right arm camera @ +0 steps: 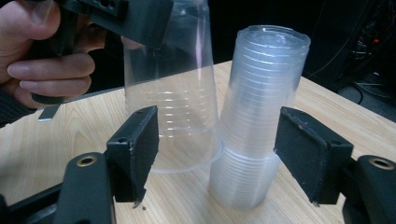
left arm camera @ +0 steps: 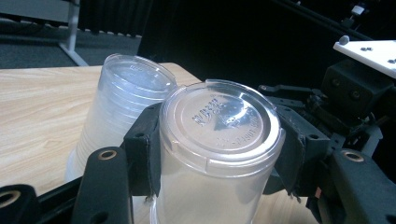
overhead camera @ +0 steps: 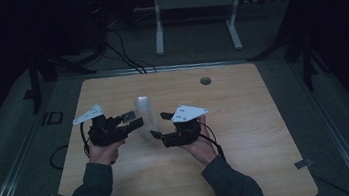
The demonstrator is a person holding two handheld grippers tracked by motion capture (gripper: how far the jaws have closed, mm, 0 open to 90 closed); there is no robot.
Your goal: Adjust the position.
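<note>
Cup (left arm camera: 219,154) — a single clear plastic one, upside down, its base uppermost — is clamped near the base between the jaws of the left gripper (overhead camera: 132,122) and held just beside the stack (right arm camera: 254,121) of like cups that stands inverted on the table (overhead camera: 250,159). In the right gripper view the cup's rim hangs clear of the wood, close against the stack's lower half; whether the two touch cannot be told. Both cup and stack have their long axes near upright, the stack leaning a little in that view.

The right gripper (overhead camera: 158,125) is held at the stack from the person's right, its jaws half spread and empty, one pad on either side of the stack's lower part and neither pressing on it. Seen from the high view, the stack stands between the two grippers, with the right one nearer to it. The step in hand is judged to be the parting of one cup from the stack — the next move would turn on the cup being carried sideways, away from the stack, while the right jaws are free to steady the rest.
</note>
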